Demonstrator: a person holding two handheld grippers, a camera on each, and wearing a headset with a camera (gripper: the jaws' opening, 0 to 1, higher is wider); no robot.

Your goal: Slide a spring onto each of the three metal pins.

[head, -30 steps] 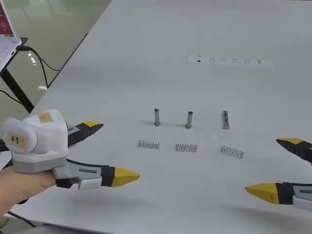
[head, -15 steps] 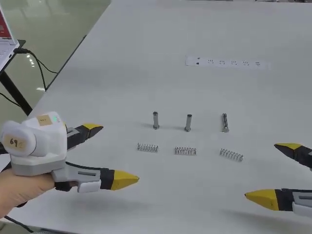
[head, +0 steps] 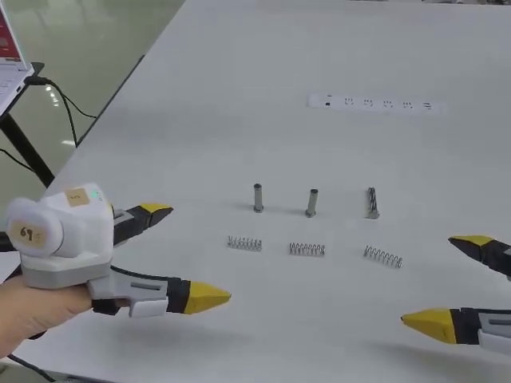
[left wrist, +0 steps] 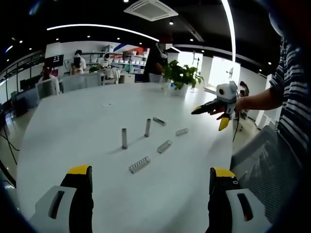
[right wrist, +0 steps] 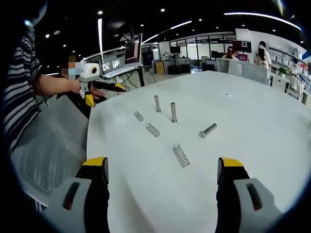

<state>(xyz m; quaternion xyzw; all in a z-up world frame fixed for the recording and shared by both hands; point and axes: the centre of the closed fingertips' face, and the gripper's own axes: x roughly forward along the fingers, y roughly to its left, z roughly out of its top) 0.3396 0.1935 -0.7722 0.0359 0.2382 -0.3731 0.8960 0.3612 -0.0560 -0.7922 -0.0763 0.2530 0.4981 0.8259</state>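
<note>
The left gripper (head: pixel 196 254) and right gripper (head: pixel 427 279) are held wide open, empty. Between them three springs (head: pixel 306 250) are laid, with three pins (head: pixel 312 203) just beyond; the pin (right wrist: pixel 208 130) nearest the right gripper seems toppled.

I record the table (head: pixel 239 96) as plain pale grey-white. The pins (head: pixel 312 203) are dull grey metal, and the springs (head: pixel 306 250) are a lighter silver-grey. On the left gripper (head: pixel 190 254) I note yellow tips, black jaws and a white-and-grey body. The right gripper (head: pixel 435 281) carries the same yellow and black. The power strip (head: pixel 379 103) is white. The shirt (left wrist: pixel 294 97) is striped dark and white. The plant (left wrist: pixel 182 75) is green.
</note>
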